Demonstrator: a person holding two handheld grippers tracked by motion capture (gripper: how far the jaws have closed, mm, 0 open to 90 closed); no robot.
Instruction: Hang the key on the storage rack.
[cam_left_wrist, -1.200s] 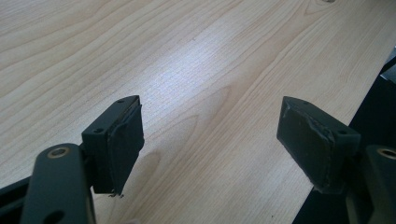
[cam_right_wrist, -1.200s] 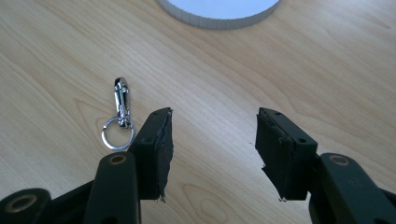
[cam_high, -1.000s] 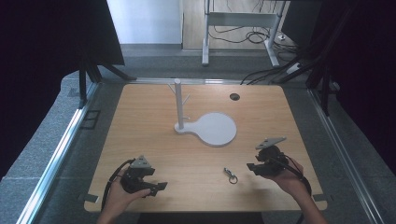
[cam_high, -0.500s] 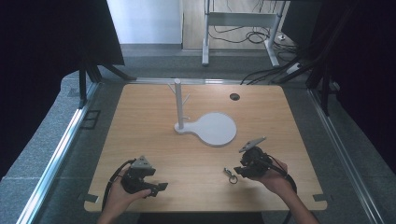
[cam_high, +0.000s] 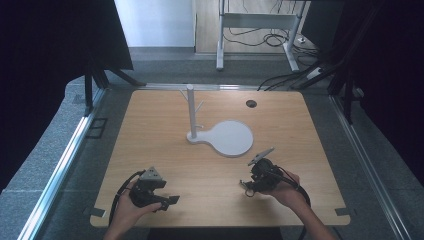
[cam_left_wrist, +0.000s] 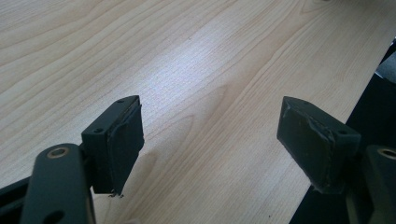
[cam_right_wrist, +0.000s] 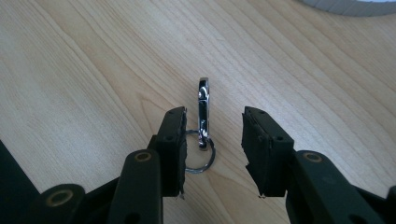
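Observation:
A small metal keychain clasp with a ring lies flat on the wooden table. My right gripper stands open around it, a jaw on either side and neither touching. The same gripper sits at the front right of the table in the high view, over the clasp. At the front left, my left gripper rests low and wide open, with bare wood between its jaws. A white stand, an upright post with pegs on a round flat base, is at the table's middle.
A dark round hole marks the table's back right. Metal rails run along the left and right sides. Black curtains flank the table, and a desk frame with cables stands behind it. The table's front right edge is close to the left gripper.
My right gripper has moved left and forward from the right side to the clasp, and its jaws now straddle it. The left gripper has stayed put.

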